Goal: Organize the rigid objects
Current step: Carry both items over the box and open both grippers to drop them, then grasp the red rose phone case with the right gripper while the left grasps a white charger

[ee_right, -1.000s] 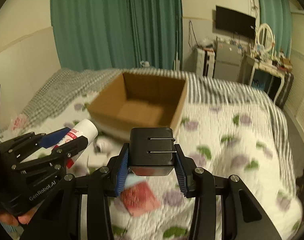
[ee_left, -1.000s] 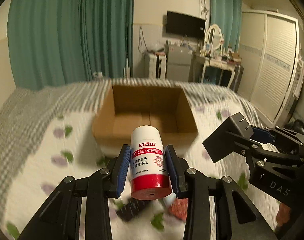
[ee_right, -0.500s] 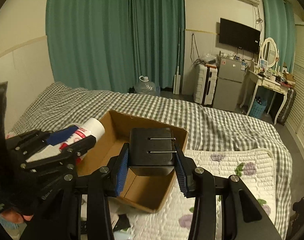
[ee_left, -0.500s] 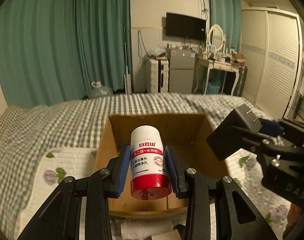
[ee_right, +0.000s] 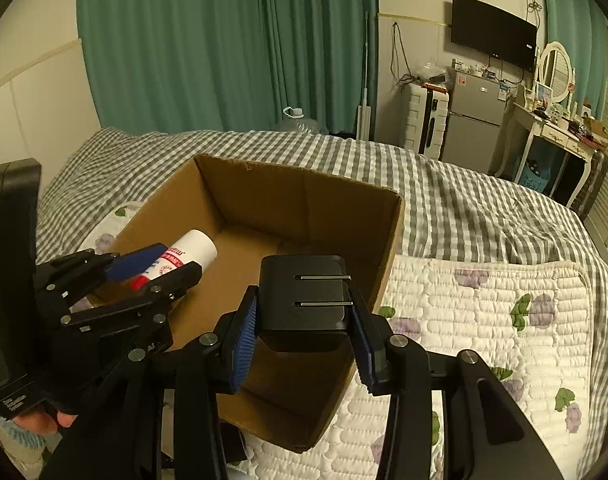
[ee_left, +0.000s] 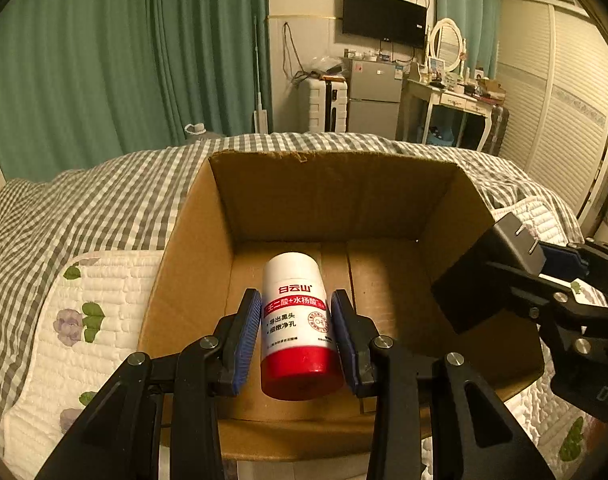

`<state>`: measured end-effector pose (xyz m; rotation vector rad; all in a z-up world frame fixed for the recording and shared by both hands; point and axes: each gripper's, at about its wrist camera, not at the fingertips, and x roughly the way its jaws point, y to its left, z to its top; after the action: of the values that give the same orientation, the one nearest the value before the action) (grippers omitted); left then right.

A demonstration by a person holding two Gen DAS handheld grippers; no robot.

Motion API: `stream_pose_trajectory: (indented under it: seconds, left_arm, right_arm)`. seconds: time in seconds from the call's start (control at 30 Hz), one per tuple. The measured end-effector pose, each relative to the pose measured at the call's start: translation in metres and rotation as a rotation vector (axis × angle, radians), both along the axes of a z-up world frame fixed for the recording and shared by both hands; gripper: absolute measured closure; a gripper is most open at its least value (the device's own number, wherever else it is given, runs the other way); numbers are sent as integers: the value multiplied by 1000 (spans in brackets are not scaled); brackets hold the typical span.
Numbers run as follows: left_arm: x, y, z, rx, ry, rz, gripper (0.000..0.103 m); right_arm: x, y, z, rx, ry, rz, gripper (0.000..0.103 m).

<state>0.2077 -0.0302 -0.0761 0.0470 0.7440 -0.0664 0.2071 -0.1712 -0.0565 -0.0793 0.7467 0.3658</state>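
Note:
My left gripper [ee_left: 296,316] is shut on a white bottle with a red base and red label [ee_left: 297,320], held over the open cardboard box [ee_left: 336,196], inside its near rim. My right gripper [ee_right: 304,316] is shut on a black plug adapter with two prongs [ee_right: 304,300], held over the box's right side [ee_right: 388,240]. The adapter also shows in the left wrist view [ee_left: 488,276], above the box's right wall. The bottle shows in the right wrist view [ee_right: 183,254], with the left gripper [ee_right: 155,266] around it. The box floor looks bare.
The box sits on a bed with a grey checked blanket [ee_left: 103,200] and a white quilted floral pad [ee_right: 484,312]. Dark small items [ee_right: 231,446] lie by the box's near corner. Green curtains [ee_left: 123,60], a fridge [ee_left: 374,96] and a dressing table [ee_left: 452,96] stand beyond the bed.
Both grippers have moved forward and down from in front of the box to over its opening, each still holding its object. The box now fills the views.

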Motion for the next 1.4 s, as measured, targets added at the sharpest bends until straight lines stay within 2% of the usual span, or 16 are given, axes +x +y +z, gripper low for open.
stream_pose_trajectory:
  seconds: [0.07, 0.2, 0.4, 0.63, 0.77, 0.8, 0.83, 0.9, 0.97, 1.0, 1.17, 1.23, 1.4]
  left_arm:
    - [-3, -1, 4, 11, -13, 10, 64]
    - [-9, 5, 17, 11, -52, 13, 52]
    - [-10, 10, 24, 10, -59, 14, 52]
    - [-5, 15, 15, 12, -45, 20, 52]
    - [-5, 16, 14, 13, -44, 22, 52]
    - [-6, 16, 14, 15, -47, 23, 52]
    - [-8, 16, 15, 17, -52, 20, 52]
    - [-13, 17, 18, 23, -60, 21, 52]
    - [-21, 19, 23, 23, -71, 28, 50]
    - [-26, 19, 26, 19, -76, 30, 46]
    - [-56, 18, 42, 20, -107, 24, 43]
    - [-72, 20, 44, 15, -114, 18, 42]
    - [-114, 25, 34, 15, -104, 30, 39]
  right_arm:
    - [-1, 3, 1, -3, -4, 0, 61]
    - [-3, 6, 4, -9, -7, -2, 61]
    - [4, 15, 4, -32, 2, -6, 61]
    - [32, 33, -25, -67, 80, 1, 61]
    - [38, 38, -30, -62, 72, 8, 61]
    - [40, 38, -30, -52, 72, 3, 59]
    - [39, 36, -29, -44, 69, -1, 48]
    - [35, 29, -19, -21, 33, -21, 34]
    - [29, 20, -5, 6, -5, -43, 33]
    - [25, 16, 1, 14, -14, -49, 33]
    - [-13, -7, 33, 39, -89, -94, 16]
    - [-32, -13, 39, 39, -104, -93, 8]
    - [-84, -17, 32, -3, -83, -71, 1]
